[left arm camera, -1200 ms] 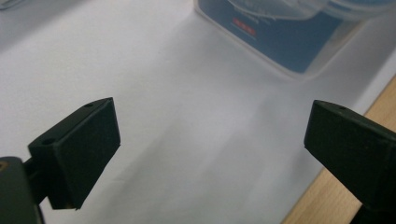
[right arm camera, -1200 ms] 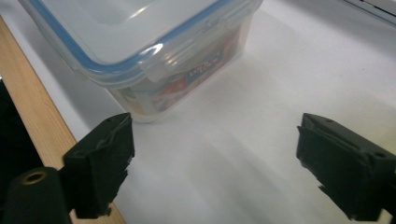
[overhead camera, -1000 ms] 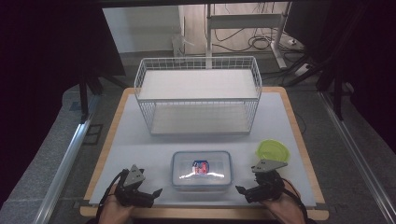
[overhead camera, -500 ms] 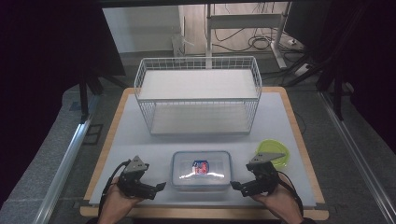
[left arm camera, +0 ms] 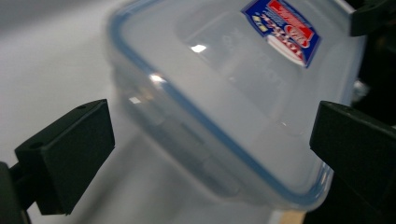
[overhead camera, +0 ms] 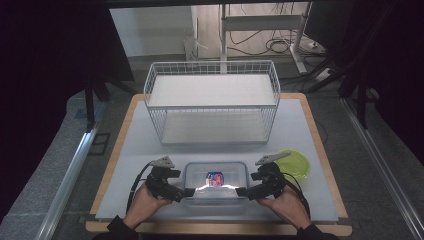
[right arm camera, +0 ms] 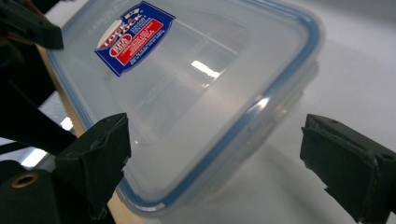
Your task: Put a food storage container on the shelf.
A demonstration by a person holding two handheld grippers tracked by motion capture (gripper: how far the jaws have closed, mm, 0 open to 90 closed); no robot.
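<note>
1. Clear rectangular plastic container with blue-sealed lid: near tabletop front edge, between left gripper and right gripper.
2. Fingers of both spread wide, flanking short ends; contact apparently not made.
3. Probably light, rigid, slippery; best gripped under lid rim.

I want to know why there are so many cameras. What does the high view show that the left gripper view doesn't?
High view: the wire rack, the green lid, both hands and the right tool at the box's other end. Left gripper view: the blue seal around the box lid, seen close. Both: the clear box with its blue-and-red sticker, and the open left tool.
</note>
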